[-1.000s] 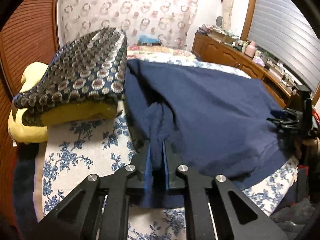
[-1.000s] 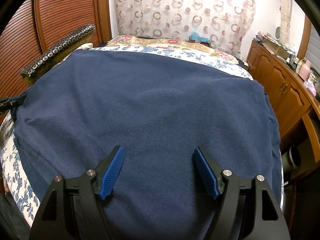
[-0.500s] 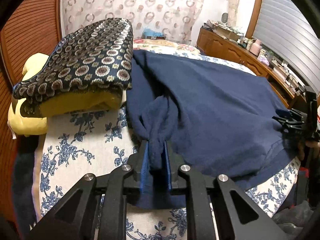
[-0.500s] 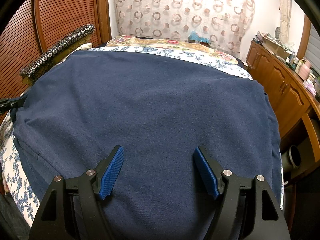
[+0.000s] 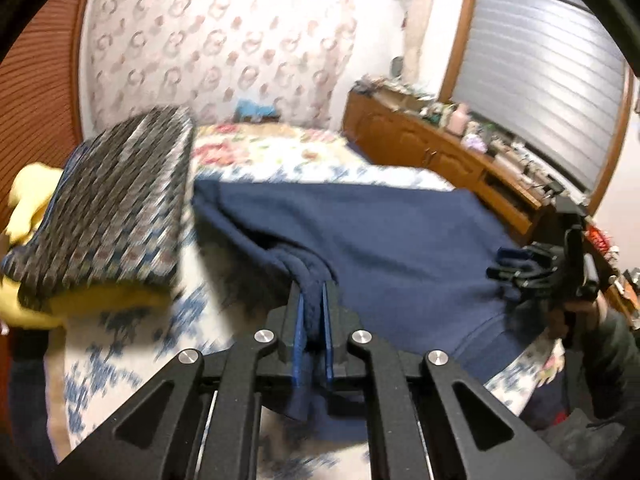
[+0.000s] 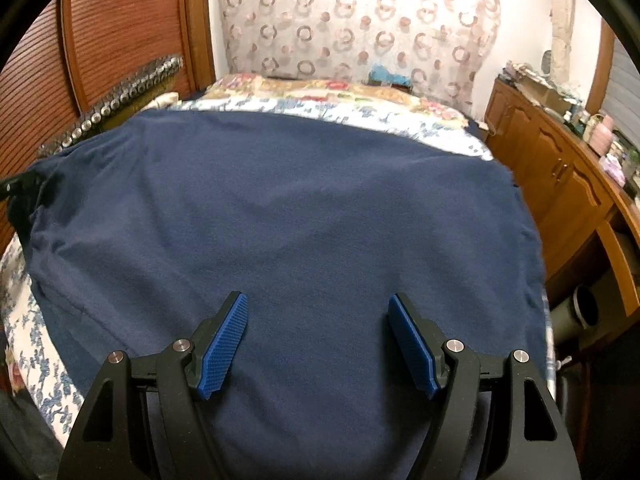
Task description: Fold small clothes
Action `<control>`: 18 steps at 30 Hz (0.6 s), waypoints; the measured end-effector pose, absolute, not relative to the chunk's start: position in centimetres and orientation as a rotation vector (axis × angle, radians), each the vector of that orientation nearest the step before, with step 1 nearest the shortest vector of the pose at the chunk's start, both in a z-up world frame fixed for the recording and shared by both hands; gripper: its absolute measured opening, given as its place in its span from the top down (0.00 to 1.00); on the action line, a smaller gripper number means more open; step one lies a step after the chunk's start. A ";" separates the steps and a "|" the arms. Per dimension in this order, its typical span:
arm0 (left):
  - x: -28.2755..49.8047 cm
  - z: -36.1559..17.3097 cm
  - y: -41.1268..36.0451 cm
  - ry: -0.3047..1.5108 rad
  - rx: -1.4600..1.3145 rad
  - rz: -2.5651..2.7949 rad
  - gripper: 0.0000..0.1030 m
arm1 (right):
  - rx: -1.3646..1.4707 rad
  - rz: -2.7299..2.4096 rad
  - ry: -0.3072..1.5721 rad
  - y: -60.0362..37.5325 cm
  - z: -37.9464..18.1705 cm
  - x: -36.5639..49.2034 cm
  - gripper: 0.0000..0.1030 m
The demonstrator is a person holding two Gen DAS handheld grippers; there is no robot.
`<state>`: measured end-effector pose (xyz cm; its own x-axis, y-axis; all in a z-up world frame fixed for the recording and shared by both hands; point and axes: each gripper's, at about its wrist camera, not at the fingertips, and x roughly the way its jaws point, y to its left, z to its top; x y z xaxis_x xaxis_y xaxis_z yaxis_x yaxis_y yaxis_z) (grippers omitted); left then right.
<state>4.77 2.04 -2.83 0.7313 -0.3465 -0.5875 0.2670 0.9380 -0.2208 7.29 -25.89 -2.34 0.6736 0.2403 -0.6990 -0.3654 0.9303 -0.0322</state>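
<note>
A navy blue garment [image 5: 380, 248] lies spread over the bed and fills most of the right wrist view [image 6: 300, 208]. My left gripper [image 5: 313, 296] has a bunched fold of its left edge between the blue pads; the jaws are closing on it, and the cloth rises off the bed into them. My right gripper [image 6: 316, 300] hovers open just above the garment's near edge with nothing between its fingers. In the left wrist view the right gripper [image 5: 536, 268] shows at the far right, held by a hand. The left gripper [image 6: 16, 186] peeks in at the garment's left edge.
A folded patterned blanket [image 5: 108, 208] rests on a yellow pillow [image 5: 28, 200] left of the garment. The floral bedsheet [image 5: 132, 340] shows around it. A wooden dresser [image 6: 560, 184] with clutter runs along the right. A slatted wooden door [image 6: 120, 28] stands at the left.
My left gripper has risen and tilted up with the bunched navy edge, lifting that fold off the sheet; its view is now blurred. The right gripper has stayed still and open.
</note>
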 end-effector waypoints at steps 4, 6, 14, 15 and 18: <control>5.9 -0.9 -0.1 0.633 -0.111 -0.403 0.92 | -0.176 0.331 0.711 -27.0 -0.8 5.9 0.28; 6.6 0.3 -1.8 0.612 -0.099 -0.450 0.92 | -0.158 0.329 0.691 -27.8 -0.1 5.1 0.28; 9.5 2.7 -8.7 0.606 -0.041 -0.606 0.92 | -0.086 0.298 0.627 -30.9 1.1 1.8 0.28; 9.8 3.0 -9.5 0.607 -0.036 -0.622 0.92 | -0.079 0.288 0.620 -31.4 1.1 1.4 0.28; 10.3 3.7 -12.1 0.610 -0.020 -0.673 0.92 | -0.065 0.269 0.614 -31.8 0.5 0.4 0.28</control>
<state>10.32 -12.14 3.74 0.6155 -0.5897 -0.5228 0.5781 0.7887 -0.2090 0.37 -31.80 0.54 0.7837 0.2297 -0.5771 -0.2678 0.9633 0.0196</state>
